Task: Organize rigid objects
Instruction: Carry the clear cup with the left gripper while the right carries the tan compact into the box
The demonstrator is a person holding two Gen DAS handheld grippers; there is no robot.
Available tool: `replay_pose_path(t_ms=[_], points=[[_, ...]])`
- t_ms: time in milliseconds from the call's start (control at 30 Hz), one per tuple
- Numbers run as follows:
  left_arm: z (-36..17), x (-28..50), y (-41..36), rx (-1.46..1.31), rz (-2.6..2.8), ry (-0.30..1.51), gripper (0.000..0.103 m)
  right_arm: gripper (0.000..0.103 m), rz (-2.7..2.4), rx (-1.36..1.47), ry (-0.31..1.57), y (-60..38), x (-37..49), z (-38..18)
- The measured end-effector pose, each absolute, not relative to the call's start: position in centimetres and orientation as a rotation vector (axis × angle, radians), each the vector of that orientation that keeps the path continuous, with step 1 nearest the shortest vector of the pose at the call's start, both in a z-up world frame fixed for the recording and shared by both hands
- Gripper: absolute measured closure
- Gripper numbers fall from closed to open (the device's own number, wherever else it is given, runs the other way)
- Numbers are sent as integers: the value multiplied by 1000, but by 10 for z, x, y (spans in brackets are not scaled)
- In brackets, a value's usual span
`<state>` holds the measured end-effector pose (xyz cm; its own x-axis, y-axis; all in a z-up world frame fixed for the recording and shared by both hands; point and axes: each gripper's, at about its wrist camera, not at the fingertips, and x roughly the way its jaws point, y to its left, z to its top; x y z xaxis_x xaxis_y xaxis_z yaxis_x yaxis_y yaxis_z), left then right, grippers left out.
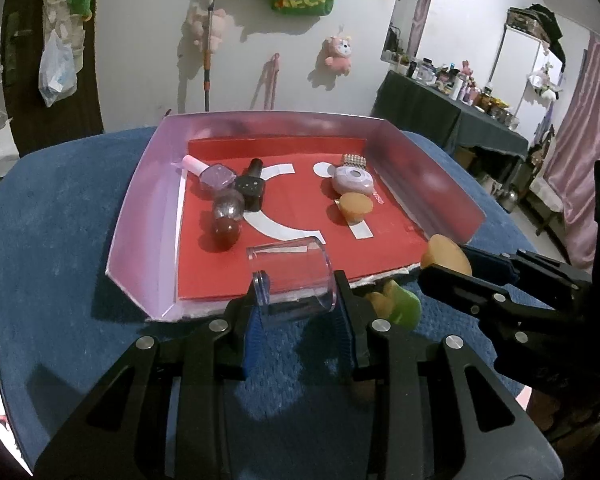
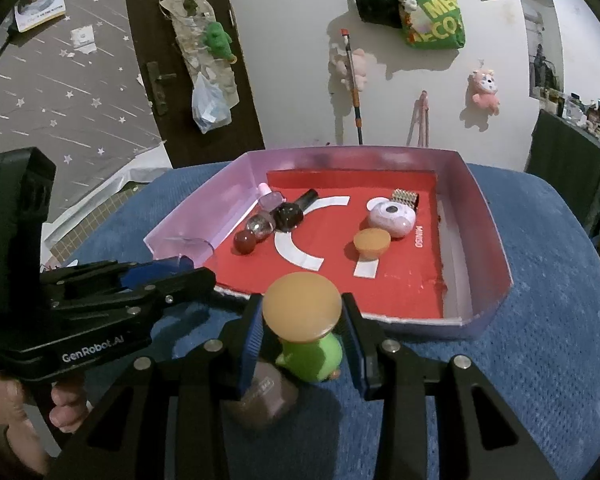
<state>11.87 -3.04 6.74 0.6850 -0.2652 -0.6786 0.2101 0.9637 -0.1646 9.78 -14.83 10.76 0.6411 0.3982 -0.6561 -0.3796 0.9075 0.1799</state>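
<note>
My left gripper [image 1: 300, 312] is shut on a clear plastic cup [image 1: 290, 276] lying sideways over the near edge of the pink tray [image 1: 140, 208]. My right gripper [image 2: 302, 336] is shut on a tan mushroom-shaped cap [image 2: 302, 306], held above the blue cloth just in front of the tray. A green toy [image 2: 312, 356] and a brown bottle [image 2: 266, 396] lie on the cloth under it. Inside the tray's left side are two nail polish bottles [image 1: 252, 186] and two balls [image 1: 225, 234]. Its right side holds a lilac case [image 1: 352, 182], a watch band [image 1: 354, 160] and another tan cap [image 1: 355, 206].
The tray sits on a blue cloth [image 1: 60, 240] whose edge drops off to the left and right. A hand [image 2: 66, 408] grips the left tool's handle. A dark table [image 1: 460, 120] crowded with bottles stands at the far right, by a pink curtain.
</note>
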Motion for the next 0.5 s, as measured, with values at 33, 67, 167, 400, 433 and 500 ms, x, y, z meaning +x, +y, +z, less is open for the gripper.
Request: replay_pose_path(t_ms=[33,67,167,400,433,500], points=[[67,122,-30,-74,-266,776,73,63,444,26,755,-148,100,108],[67,123,-30,-72,-266,777,73,63,445,24,755,-147,103,109],[66,131,-30,-69,-263,781,73,63,441,18,756,-146,110,110],[57,148,-26,-80,-260,816,73,63,417,-5,771,-142,130,107],[55,150,-25,-80,-258,819,73,63,416,-7,775,-142,133,106],[51,155,-24,-79,-256,830,73,63,413,-11,787,-140,140,103]])
